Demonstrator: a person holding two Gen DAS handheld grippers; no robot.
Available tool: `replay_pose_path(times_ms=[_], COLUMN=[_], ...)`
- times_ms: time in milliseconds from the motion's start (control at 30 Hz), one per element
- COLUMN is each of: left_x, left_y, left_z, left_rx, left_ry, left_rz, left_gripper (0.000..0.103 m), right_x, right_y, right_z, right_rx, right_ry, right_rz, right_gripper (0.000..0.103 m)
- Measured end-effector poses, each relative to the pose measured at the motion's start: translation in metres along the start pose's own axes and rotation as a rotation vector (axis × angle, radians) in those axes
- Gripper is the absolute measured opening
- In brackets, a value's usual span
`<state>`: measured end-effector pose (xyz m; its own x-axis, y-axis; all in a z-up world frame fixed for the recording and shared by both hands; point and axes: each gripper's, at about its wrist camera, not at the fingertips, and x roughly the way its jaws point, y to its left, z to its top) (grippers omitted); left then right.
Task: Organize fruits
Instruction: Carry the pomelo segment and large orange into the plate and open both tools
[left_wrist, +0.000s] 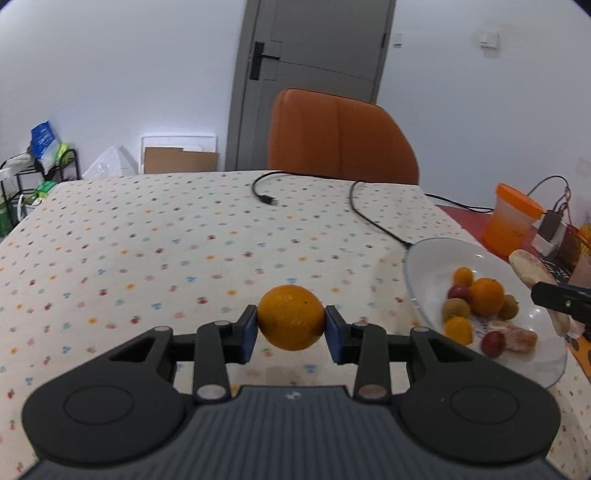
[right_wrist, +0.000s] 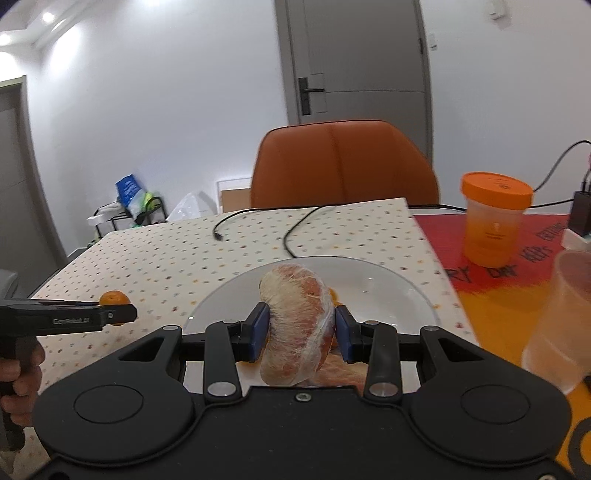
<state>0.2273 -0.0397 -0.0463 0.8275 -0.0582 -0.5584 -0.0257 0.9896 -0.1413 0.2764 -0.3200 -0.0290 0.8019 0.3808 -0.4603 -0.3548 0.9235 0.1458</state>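
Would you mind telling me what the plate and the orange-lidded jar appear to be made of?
The plate looks like glazed white ceramic or porcelain: smooth and glossy, with highlights on its rim. The jar seems translucent plastic, orange-tinted and slightly frosted, with an opaque matte orange plastic lid.

We see 1 whole orange (left_wrist: 291, 317) clamped off the table, 1 peeled pink citrus segment (right_wrist: 297, 326) gripped upright over the white plate (left_wrist: 428, 266), which holds small mixed fruits (left_wrist: 476, 302) plus another peeled piece.

Both wrist views low, facing chair (left_wrist: 341, 136), sharing plate (right_wrist: 388, 280)
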Motion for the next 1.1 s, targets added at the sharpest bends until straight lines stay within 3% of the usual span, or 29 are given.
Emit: replay_pose_path(times_ms=[700, 1100], left_x=[-0.005, -0.01], left_y=[-0.065, -0.1], left_z=[0.005, -0.005], left_rx=[0.105, 0.132], left_ry=[-0.016, -0.026], left_rz=[-0.103, -0.153], left_gripper=[0.037, 0.037], right_x=[0.007, -0.015], right_y=[-0.053, -0.047], right_z=[-0.005, -0.011], right_rx=[0.064, 0.052], right_ry=[-0.022, -0.034], right_rz=[-0.123, -0.042], right_gripper=[0.039, 0.041])
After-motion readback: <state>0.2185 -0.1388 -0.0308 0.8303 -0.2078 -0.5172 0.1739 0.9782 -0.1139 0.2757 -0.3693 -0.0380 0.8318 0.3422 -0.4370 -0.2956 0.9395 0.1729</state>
